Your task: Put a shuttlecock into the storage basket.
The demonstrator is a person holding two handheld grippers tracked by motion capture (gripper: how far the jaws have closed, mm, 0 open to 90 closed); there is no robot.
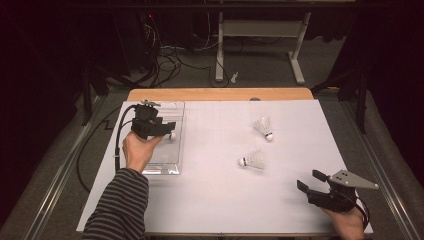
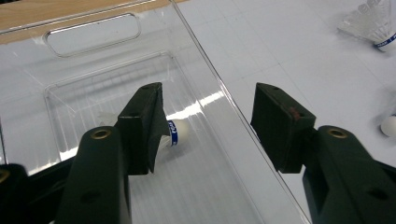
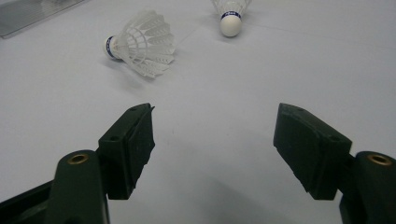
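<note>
Shuttlecock in clear tray, half hidden behind left tongs.

Overhead light brightens the white surface while the room behind stays dark, glare streaks the clear tray, and shadows fall soft.

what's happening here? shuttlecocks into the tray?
Looks like it. A person with a gripper in each hand is moving shuttlecocks into a clear tray at the table's left. The left gripper is over the tray with its jaws open, and one shuttlecock lies in the tray below them, not gripped. Two more shuttlecocks lie on the white sheet: the near one and the far one. The right gripper sits open at the near right corner, empty, pointed towards them.
</note>
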